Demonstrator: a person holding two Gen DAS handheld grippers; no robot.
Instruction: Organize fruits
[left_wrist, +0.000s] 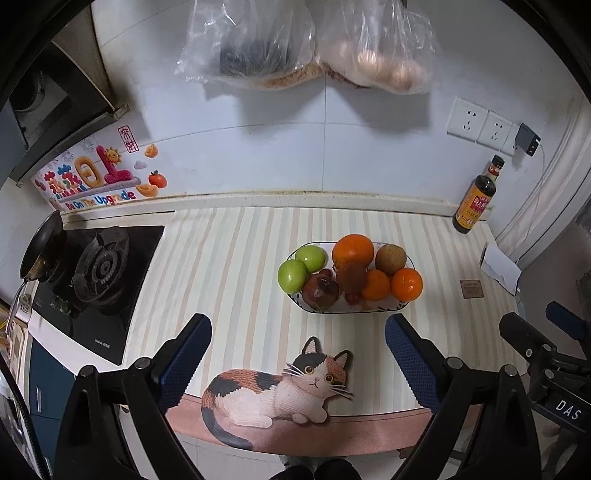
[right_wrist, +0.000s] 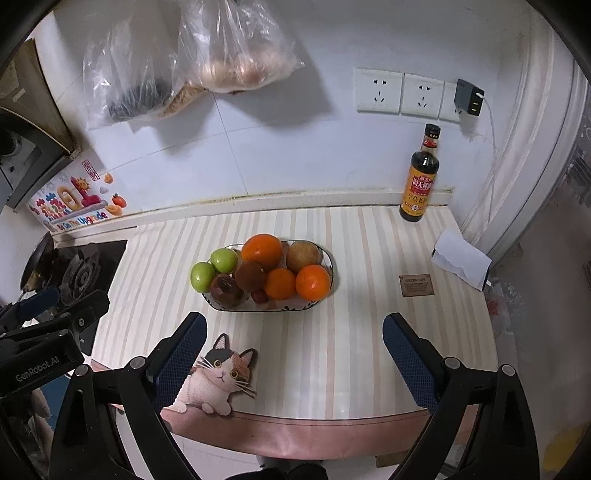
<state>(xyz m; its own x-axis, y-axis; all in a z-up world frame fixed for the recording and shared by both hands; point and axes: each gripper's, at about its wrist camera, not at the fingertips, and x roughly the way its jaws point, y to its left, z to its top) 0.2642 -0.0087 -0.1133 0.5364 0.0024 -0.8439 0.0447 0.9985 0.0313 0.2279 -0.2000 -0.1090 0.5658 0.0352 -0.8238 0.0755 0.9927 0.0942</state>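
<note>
The surface wears a smooth, faintly glossy striped covering, with a woven-looking cloth cat mat at its front edge. Glossy oranges and green apples sit in a glazed ceramic dish. Thin crinkled clear plastic bags hang on the matt wall; a glass bottle shines.

Hidden and cut-off parts. The two hanging plastic bags run past the top edge in both views; their contents blur behind the film. In the fruit bowl, a small red fruit is largely covered by its neighbours, kind indeterminate. The cat-shaped mat is partly hidden by a blue finger pad at lower left of the right view. The bottle label and small brown card carry text too small to read. The frying pan is crowded against the left rim.
</note>
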